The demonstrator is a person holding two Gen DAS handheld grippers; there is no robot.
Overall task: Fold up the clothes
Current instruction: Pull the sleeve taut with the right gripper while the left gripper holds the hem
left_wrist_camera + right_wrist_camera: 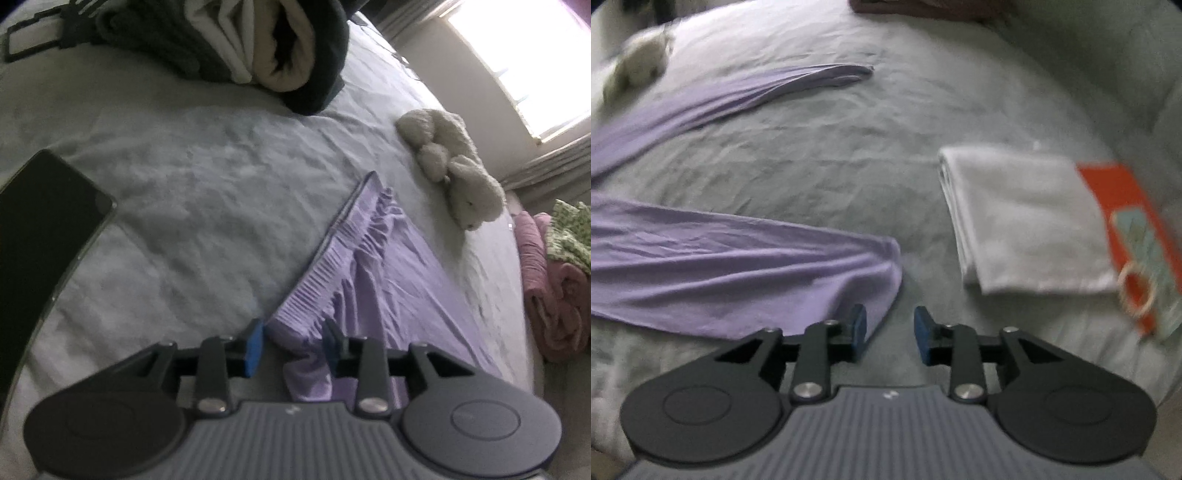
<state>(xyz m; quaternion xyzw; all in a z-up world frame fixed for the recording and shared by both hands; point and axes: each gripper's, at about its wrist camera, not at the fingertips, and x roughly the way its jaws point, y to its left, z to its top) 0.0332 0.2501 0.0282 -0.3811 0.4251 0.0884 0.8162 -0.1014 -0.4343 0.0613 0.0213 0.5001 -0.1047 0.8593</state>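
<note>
Bedsheet, pale grey and creased, covers everything and serves as the landmark. Across its middle lie the lilac trousers, waistband gathered, both legs stretched out flat; in the right wrist view the two legs run apart toward their cuffs. At the sheet's far edge, beyond the waistband, sits a heap of rolled dark and cream clothes. Off the sheet's side edge is a pink and green pile. Toward the sheet's other side, past the leg cuffs, rests a folded white cloth with an orange packet overlapping it; its print is too blurred to read. A cream soft toy lies near the trousers. A dark phone lies on the sheet.

The left gripper stands part open with a waistband corner bunched between its blue pads. The right gripper is spread, empty, just beside the nearer cuff.
</note>
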